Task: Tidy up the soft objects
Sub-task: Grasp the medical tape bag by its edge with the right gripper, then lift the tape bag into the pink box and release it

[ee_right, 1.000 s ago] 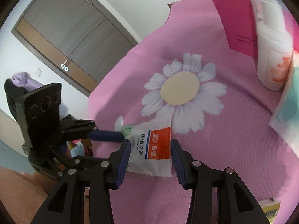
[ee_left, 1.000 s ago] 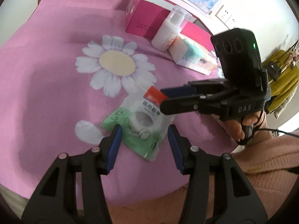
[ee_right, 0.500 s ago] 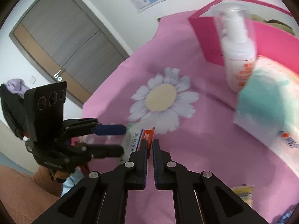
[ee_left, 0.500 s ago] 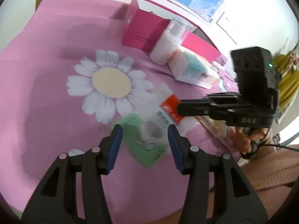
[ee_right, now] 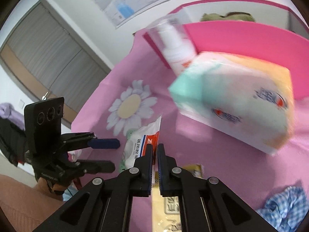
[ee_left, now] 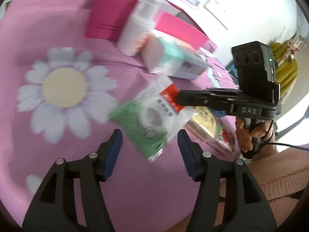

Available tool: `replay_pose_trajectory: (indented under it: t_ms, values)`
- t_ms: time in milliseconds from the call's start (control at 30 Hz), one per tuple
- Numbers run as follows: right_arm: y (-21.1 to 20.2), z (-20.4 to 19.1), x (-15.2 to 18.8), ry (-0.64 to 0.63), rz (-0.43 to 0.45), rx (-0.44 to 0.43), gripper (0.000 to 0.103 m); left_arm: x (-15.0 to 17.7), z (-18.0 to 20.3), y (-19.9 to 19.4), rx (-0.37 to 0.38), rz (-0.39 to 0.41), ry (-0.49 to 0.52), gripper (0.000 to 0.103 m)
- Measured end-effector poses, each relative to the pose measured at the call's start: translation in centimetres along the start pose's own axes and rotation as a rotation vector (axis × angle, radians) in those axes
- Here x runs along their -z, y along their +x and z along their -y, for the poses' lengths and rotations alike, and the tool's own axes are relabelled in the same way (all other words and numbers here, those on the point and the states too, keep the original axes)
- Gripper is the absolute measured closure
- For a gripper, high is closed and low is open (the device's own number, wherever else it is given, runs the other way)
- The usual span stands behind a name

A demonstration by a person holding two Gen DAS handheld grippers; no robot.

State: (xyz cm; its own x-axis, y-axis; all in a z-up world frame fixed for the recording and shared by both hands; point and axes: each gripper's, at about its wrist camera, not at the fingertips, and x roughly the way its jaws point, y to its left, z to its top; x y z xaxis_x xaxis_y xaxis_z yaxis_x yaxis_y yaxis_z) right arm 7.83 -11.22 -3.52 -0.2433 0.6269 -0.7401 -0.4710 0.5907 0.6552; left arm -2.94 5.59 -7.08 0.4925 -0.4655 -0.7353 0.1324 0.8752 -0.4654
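A soft white and green tape packet (ee_left: 152, 114) with a red label hangs in the air above the pink cloth. My right gripper (ee_right: 155, 148) is shut on its red-label edge (ee_right: 152, 139) and shows in the left wrist view (ee_left: 178, 98) reaching in from the right. My left gripper (ee_left: 149, 143) is open and empty just below the packet, and shows at the left in the right wrist view (ee_right: 110, 152). A pink box (ee_right: 241, 36) stands at the back of the cloth.
A white pump bottle (ee_left: 139, 32) and a soft tissue pack (ee_right: 237, 100) stand in front of the pink box. A yellow packet (ee_left: 204, 119) and a blue checked cloth (ee_right: 285, 205) lie at the right. A daisy print (ee_left: 63, 89) marks the cloth.
My right gripper closed on the packet's red-label edge and lifted it off the cloth, carrying it toward the tissue pack and pink box. My left gripper stayed open below it.
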Motion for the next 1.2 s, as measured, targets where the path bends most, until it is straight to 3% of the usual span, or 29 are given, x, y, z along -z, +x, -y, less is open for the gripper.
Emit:
replay_pose_trajectory:
  t_ms: [133, 233, 433, 700, 1033, 1200]
  values:
    - [0.0, 0.2, 0.6, 0.029, -0.004, -0.05, 0.096, -0.7, 1.0, 1.1, -0.014, 0.001, 0.042, 0.038]
    - [0.4, 0.0, 0.7, 0.028, -0.037, -0.116, 0.087, -0.9, 0.7, 1.1, 0.006, 0.01, 0.033, 0.038]
    - [0.7, -0.5, 0.4, 0.015, -0.021, -0.094, 0.091, -1.0, 0.1, 0.7, 0.019, 0.017, 0.013, 0.038]
    - [-2.3, -0.4, -0.7, 0.057, 0.098, -0.185, 0.098, -2.6, -0.1, -0.3, 0.086, 0.042, 0.006, 0.038]
    - [-5.6, 0.1, -1.6, 0.08, 0.2, -0.211, 0.098, -4.1, 1.1, 1.8, 0.201, -0.006, 0.027, 0.037]
    - [-7.1, 0.2, -2.3, 0.085, 0.244, -0.231, 0.098, -6.3, 2.4, 0.1, 0.238, 0.078, 0.07, 0.037]
